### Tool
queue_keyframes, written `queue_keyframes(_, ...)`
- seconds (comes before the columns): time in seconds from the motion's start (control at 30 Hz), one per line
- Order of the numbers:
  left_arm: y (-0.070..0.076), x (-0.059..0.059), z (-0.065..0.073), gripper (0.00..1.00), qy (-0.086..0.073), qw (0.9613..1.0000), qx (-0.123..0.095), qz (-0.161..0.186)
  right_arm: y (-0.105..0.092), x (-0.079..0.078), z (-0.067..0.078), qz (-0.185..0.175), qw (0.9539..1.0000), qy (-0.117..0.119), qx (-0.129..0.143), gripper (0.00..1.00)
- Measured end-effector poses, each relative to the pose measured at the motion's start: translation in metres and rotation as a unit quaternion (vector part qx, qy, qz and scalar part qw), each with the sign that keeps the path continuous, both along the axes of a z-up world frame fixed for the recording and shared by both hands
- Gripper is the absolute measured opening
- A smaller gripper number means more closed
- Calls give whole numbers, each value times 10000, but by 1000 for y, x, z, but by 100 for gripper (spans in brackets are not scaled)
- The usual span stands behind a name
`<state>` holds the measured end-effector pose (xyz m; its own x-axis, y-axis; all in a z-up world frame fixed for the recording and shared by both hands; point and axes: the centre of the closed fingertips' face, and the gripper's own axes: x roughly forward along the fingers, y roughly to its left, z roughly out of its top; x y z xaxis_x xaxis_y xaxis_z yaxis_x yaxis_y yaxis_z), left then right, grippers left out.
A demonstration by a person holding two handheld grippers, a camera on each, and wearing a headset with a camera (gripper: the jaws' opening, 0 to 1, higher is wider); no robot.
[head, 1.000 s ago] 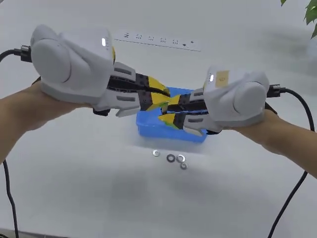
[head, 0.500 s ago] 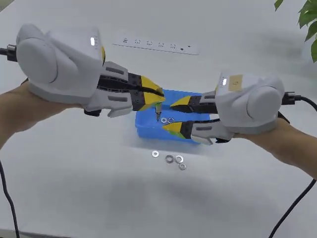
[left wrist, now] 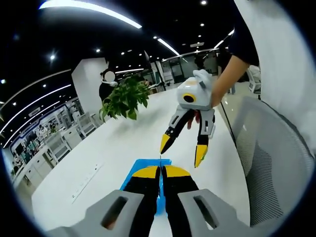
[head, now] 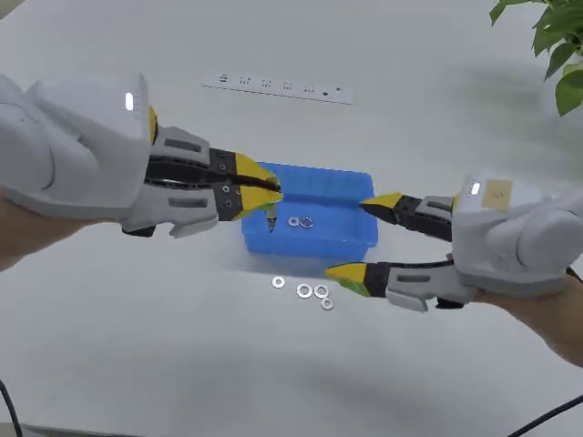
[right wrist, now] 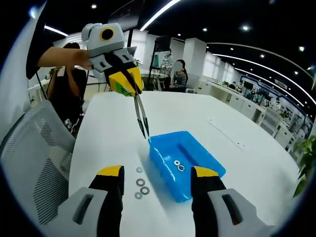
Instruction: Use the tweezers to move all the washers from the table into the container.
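Washers [head: 304, 291], four on the table [head: 182, 346], lie just beside your right gripper's [head: 347, 238] wide-open jaws; two sit in the container [head: 314, 173]. Your left gripper's [head: 273, 191] jaws clamp the tweezers [head: 271, 220]. They're probably light, thin and slippery: pinch one across its rim.

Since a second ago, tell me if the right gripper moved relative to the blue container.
Yes. The right gripper drew back rightward; its tips, once over the blue container, now sit at its right end.
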<state>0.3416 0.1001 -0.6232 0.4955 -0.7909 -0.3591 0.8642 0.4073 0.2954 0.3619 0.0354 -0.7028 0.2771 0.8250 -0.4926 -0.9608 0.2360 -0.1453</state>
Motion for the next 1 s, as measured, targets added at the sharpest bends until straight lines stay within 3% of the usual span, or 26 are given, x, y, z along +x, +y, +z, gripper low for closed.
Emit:
queue_keyframes(0.23,2,-7,-11,6,147,9997,-195,75,-17,-18,-18,-118,9997,165,-157,65)
queue_keyframes(0.27,2,-6,-13,6,153,9994,-280,141,-19,-21,-22,-108,9996,150,-208,66)
queue_keyframes(0.33,4,-5,-18,6,103,9994,-235,240,-24,-26,-32,21,9987,65,-509,70)
queue_keyframes(0.4,5,-4,-24,6,128,9992,-239,286,-26,-30,-38,76,9980,56,-619,73)
queue_keyframes(0.77,1,-13,-49,6,406,9984,-337,201,-29,-45,-47,-21,9976,595,-360,87)
queue_keyframes(1.0,-5,-10,-56,6,488,9980,-372,165,-28,-47,-49,-100,9972,704,-238,100)
